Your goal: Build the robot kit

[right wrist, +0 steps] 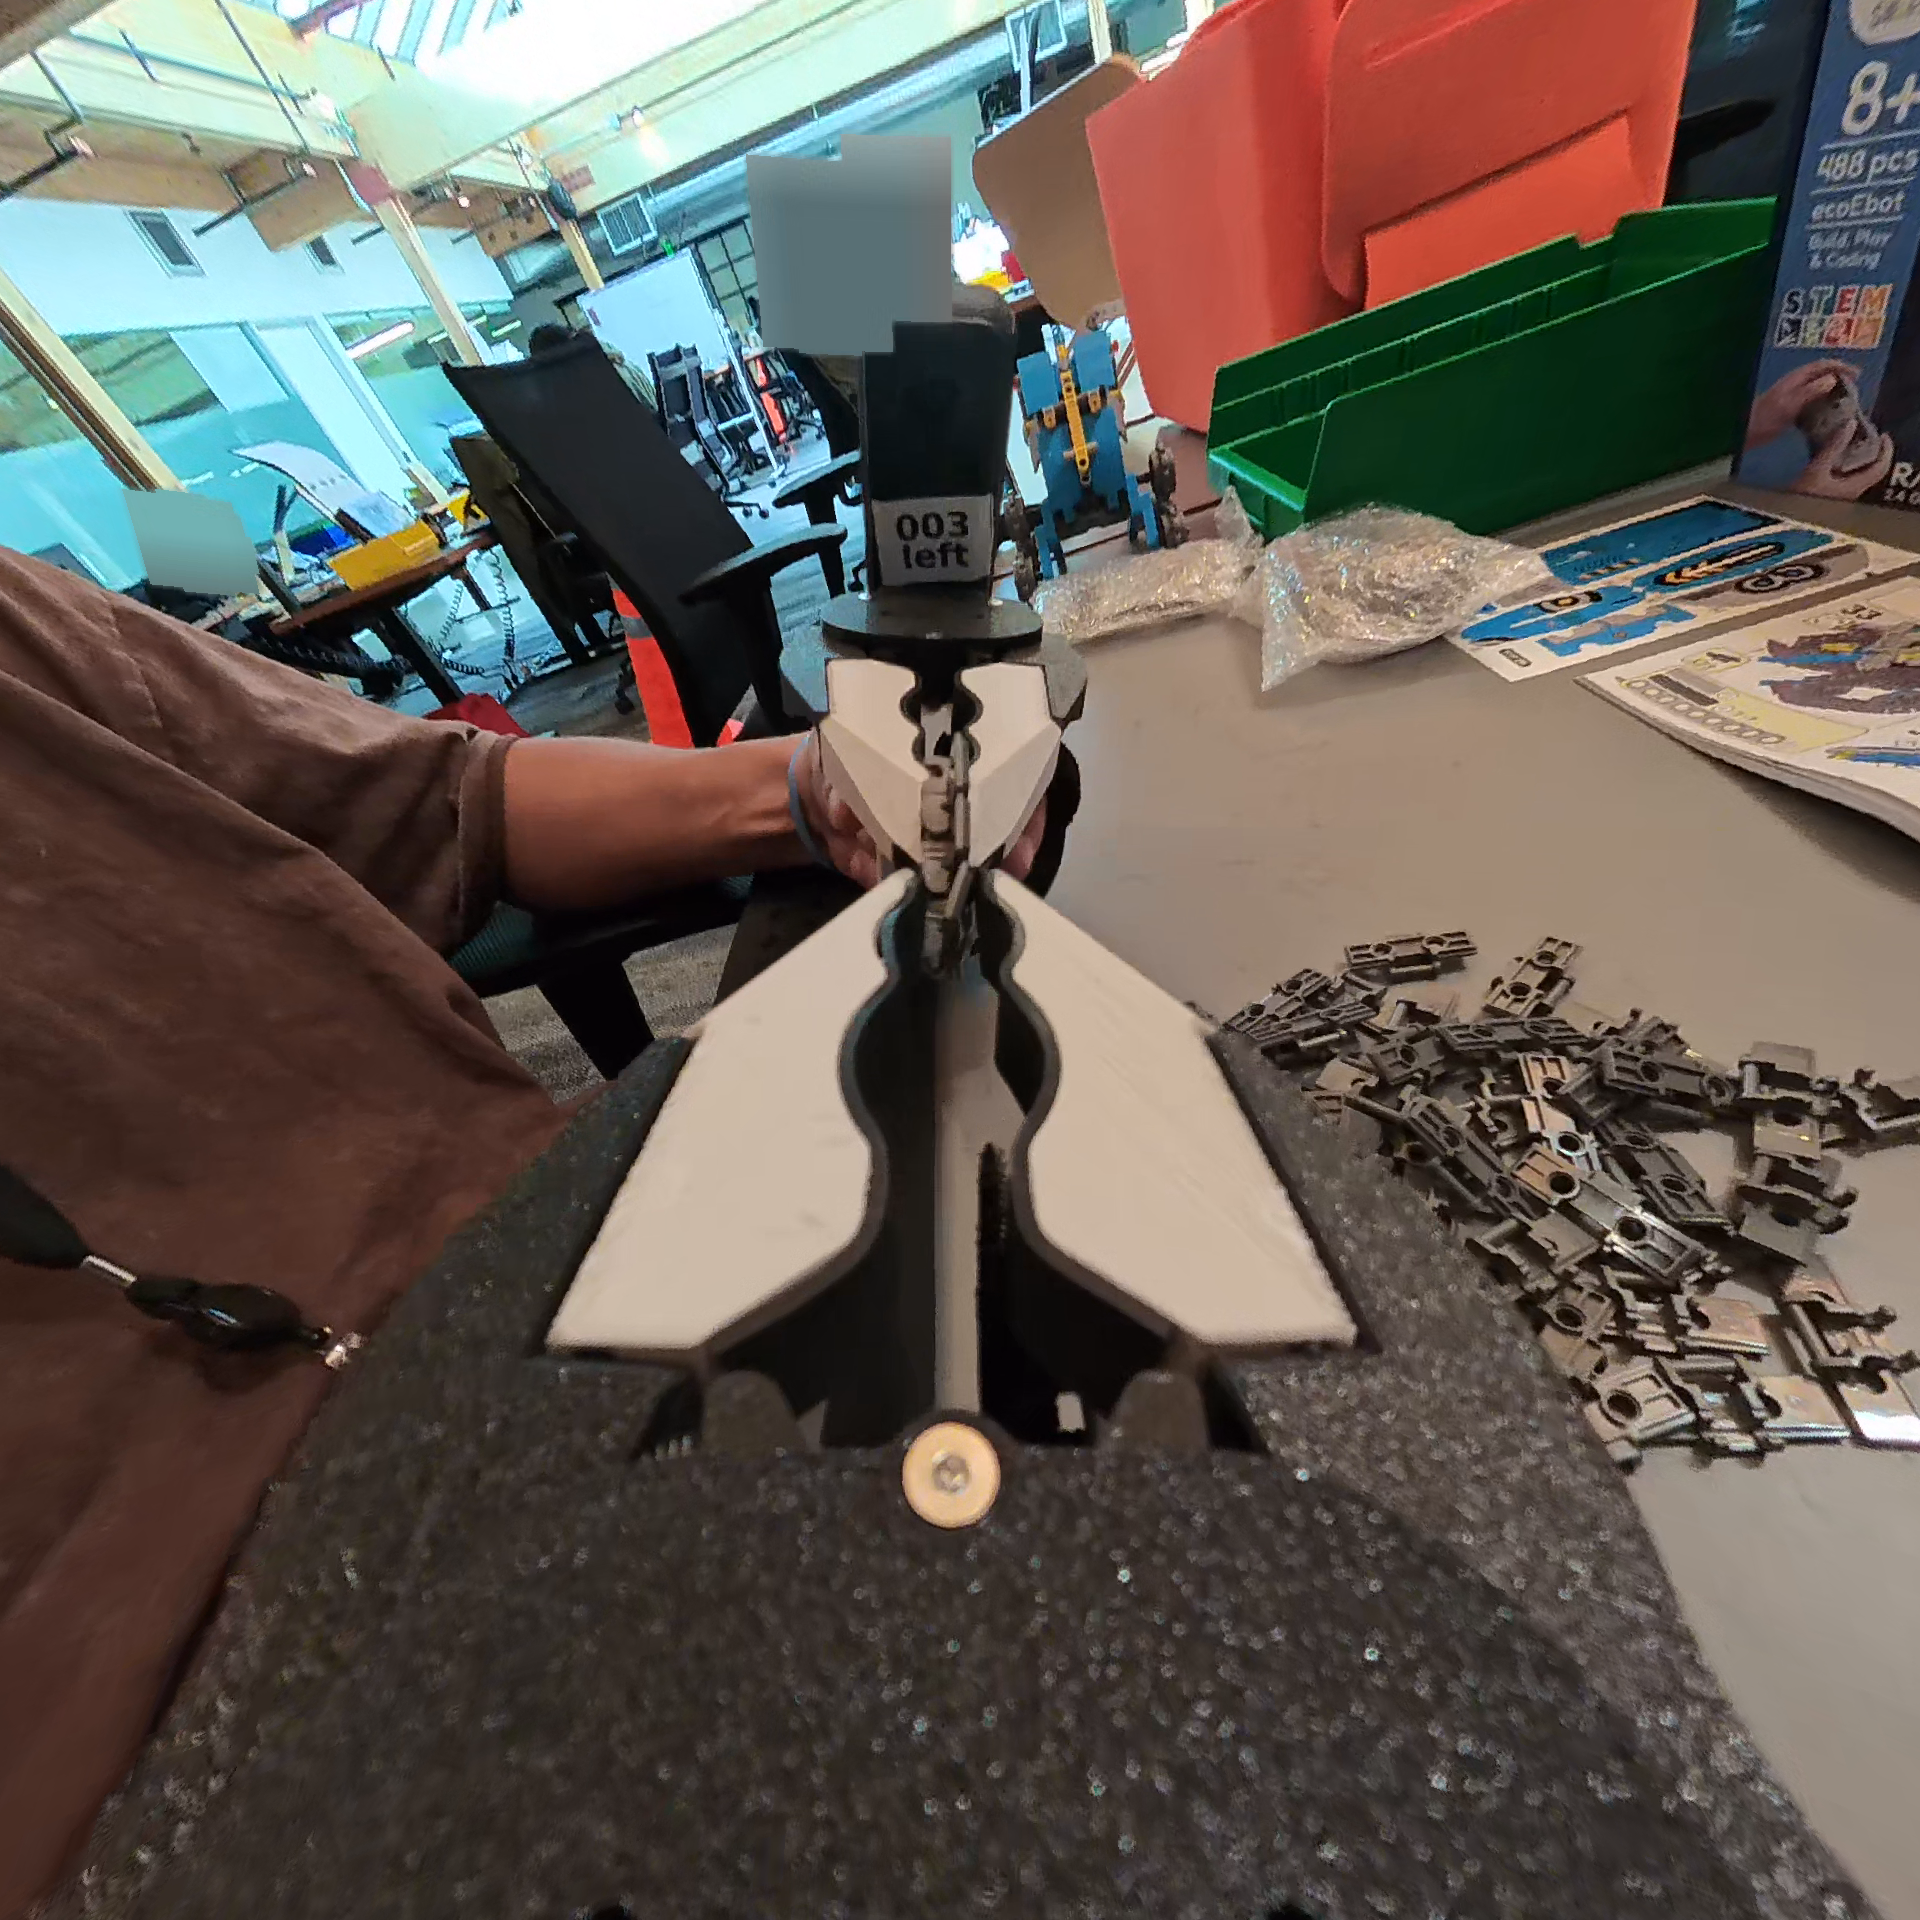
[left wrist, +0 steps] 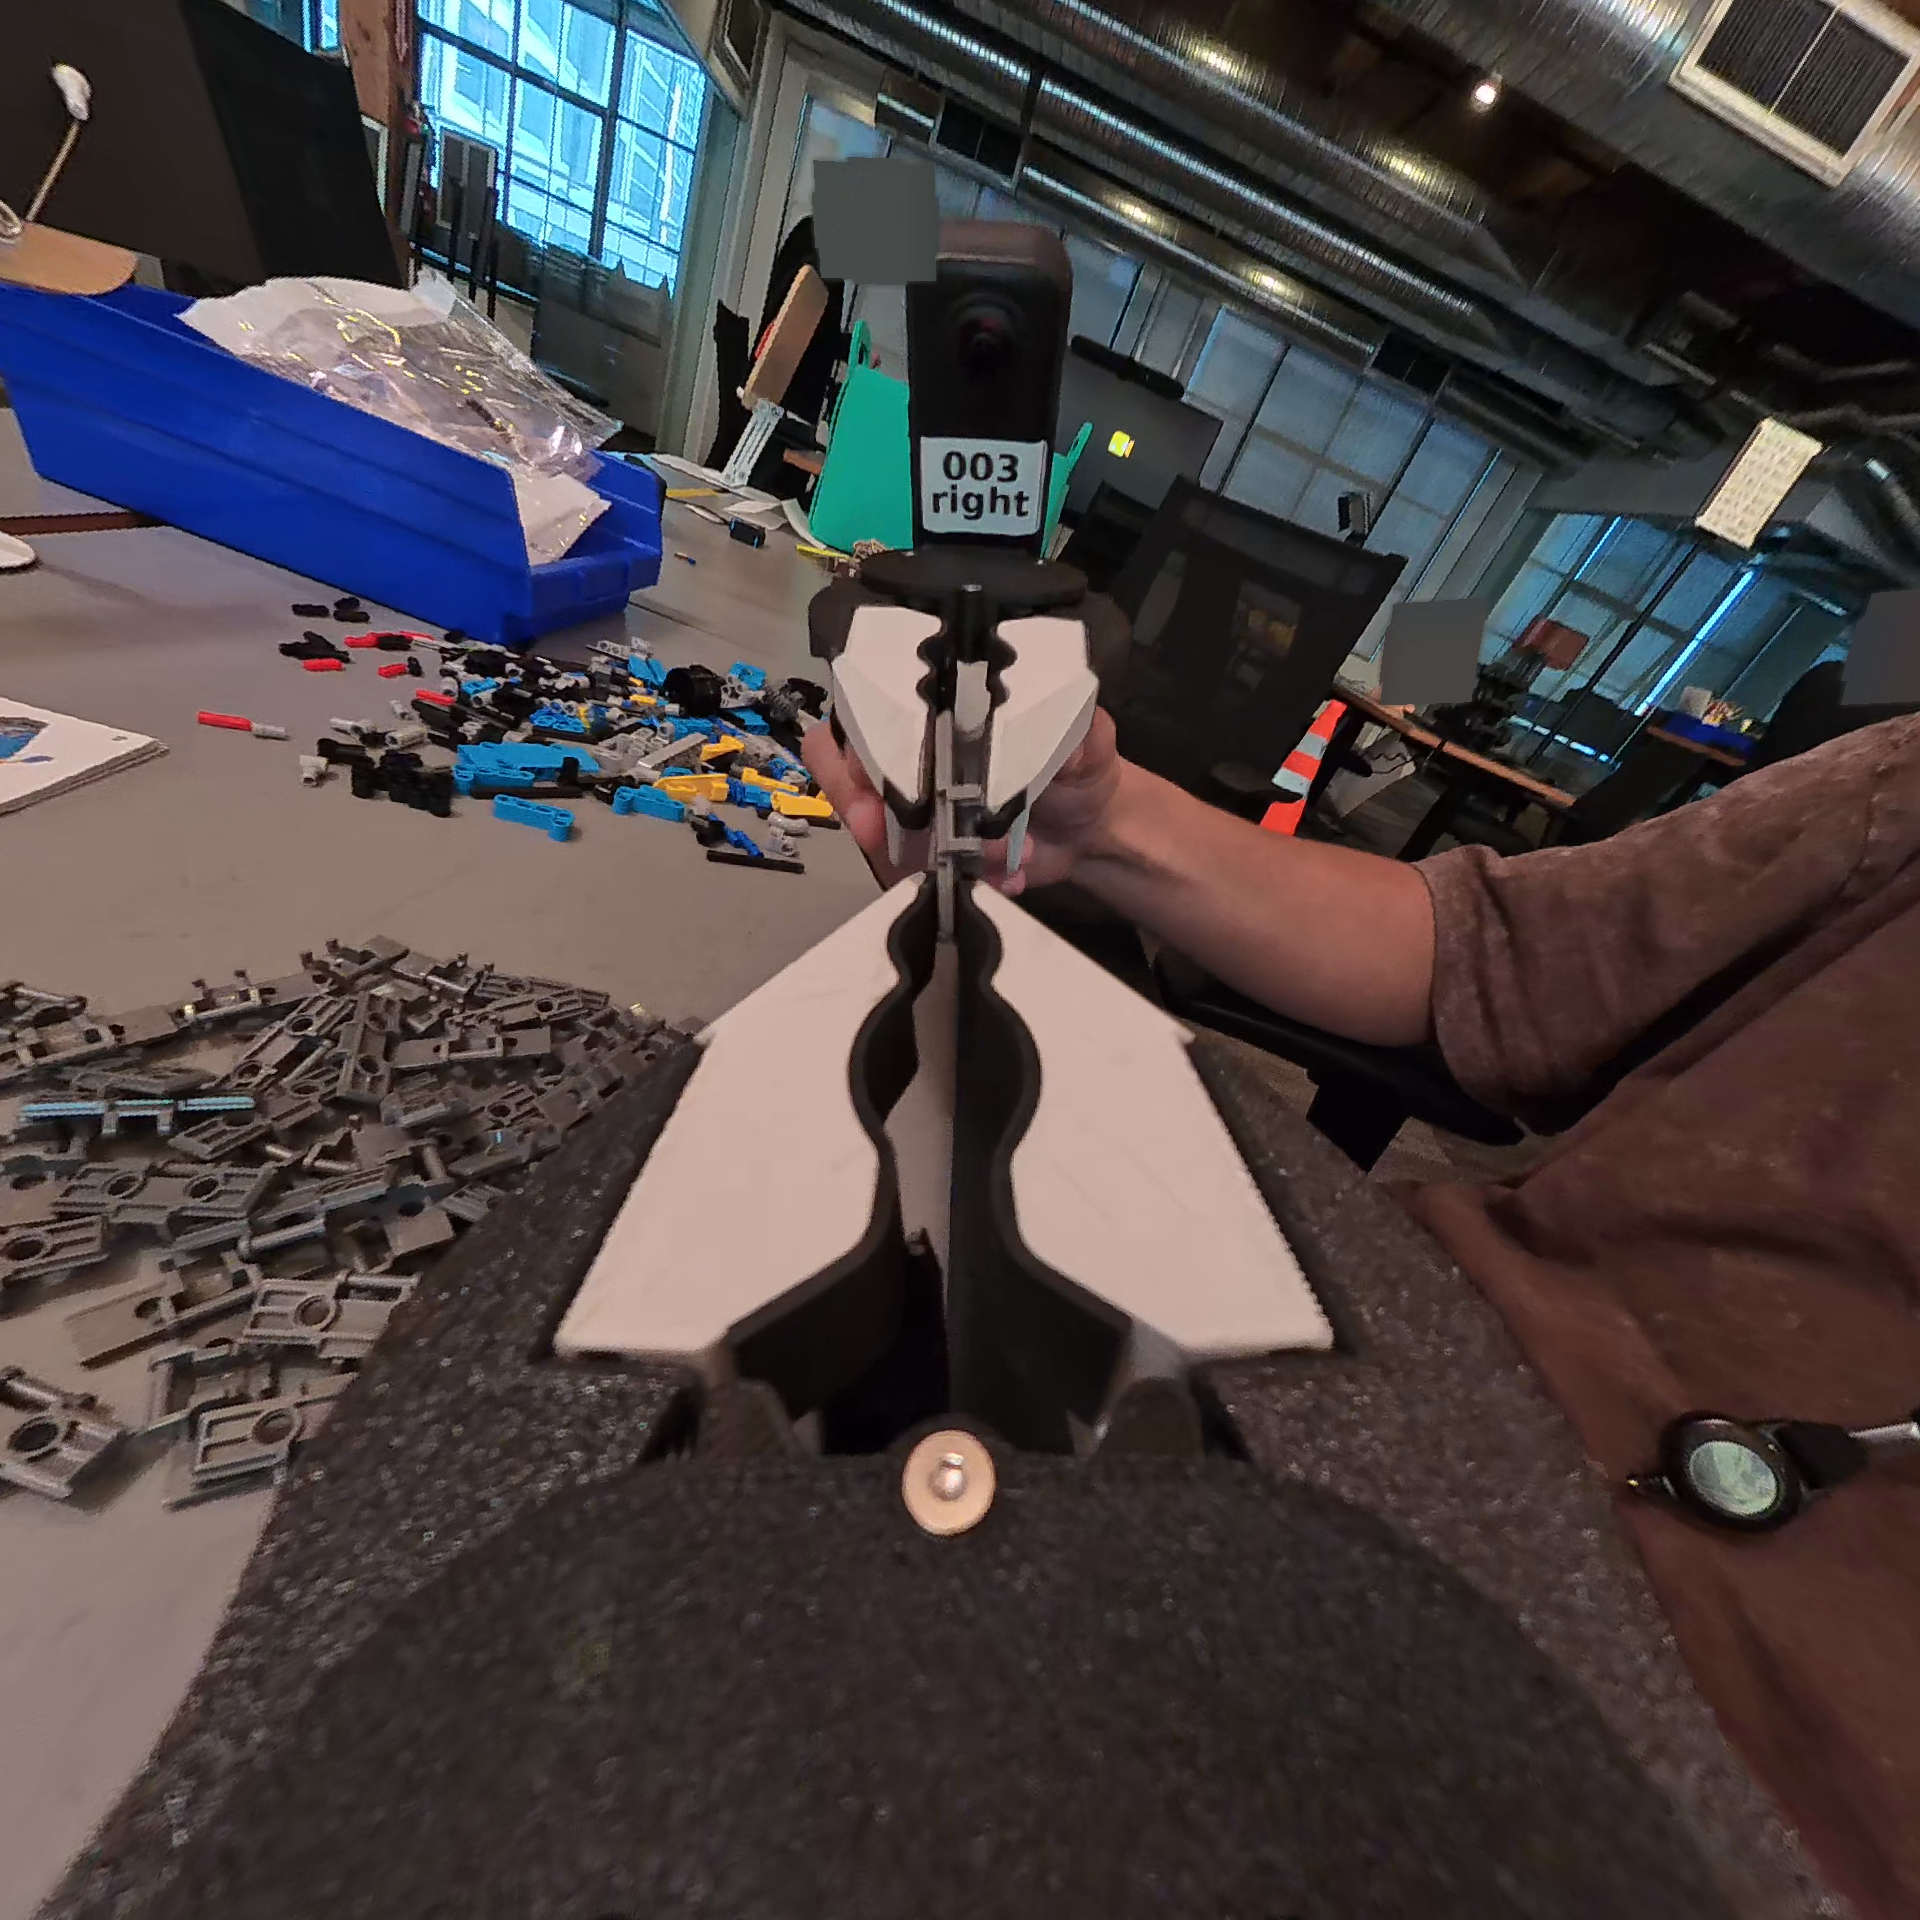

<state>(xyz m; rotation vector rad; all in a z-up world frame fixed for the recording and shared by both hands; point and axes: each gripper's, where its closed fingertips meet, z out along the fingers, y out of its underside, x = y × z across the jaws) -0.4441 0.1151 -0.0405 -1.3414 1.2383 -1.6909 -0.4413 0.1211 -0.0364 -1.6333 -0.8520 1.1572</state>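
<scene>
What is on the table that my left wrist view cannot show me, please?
Observer: A green bin stands at the far edge, behind crumpled plastic bags.
Operator: Thank you. Is anything already built over there?
Observer: Yes, a blue model stands left of the bin.
Operator: And what is the thin grey piece between the grippers?
Observer: Face-on, it is a chain of grey track links. The left gripper and the right gripper each have their jaws shut on one end.
</scene>
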